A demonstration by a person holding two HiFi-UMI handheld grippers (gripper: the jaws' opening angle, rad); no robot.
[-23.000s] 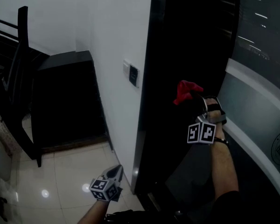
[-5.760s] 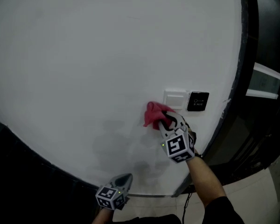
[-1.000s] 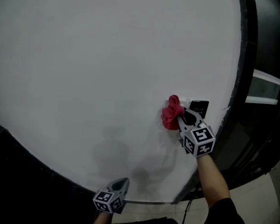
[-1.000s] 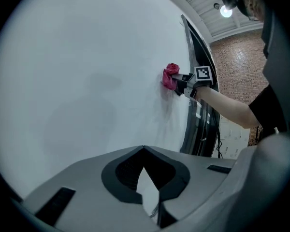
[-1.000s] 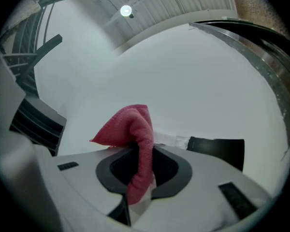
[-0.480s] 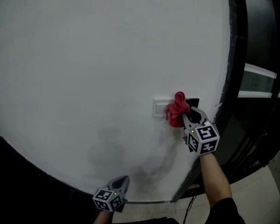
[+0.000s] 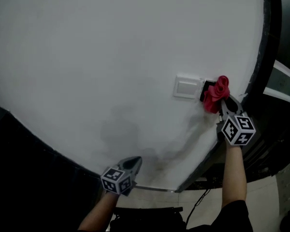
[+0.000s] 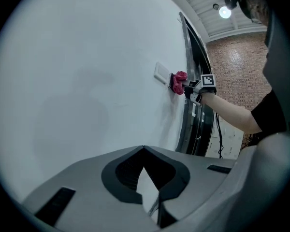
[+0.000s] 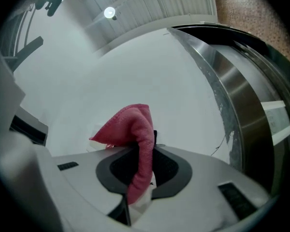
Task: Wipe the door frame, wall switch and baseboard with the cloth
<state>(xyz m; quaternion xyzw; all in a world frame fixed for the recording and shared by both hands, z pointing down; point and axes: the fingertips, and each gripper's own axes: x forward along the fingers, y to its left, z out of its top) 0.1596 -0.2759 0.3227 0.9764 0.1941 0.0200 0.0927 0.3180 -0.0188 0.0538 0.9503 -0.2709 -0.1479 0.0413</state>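
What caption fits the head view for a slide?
Right hand-held gripper holds a red cloth on the black wall plate; left hand-held gripper hangs shut below.

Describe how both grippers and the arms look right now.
The left gripper and right gripper match: light grey tapered bodies, black pads inside the jaws, and a white cube with black square markers at the wrist end. A dark short sleeve leaves the forearm bare. No cables show on either gripper.
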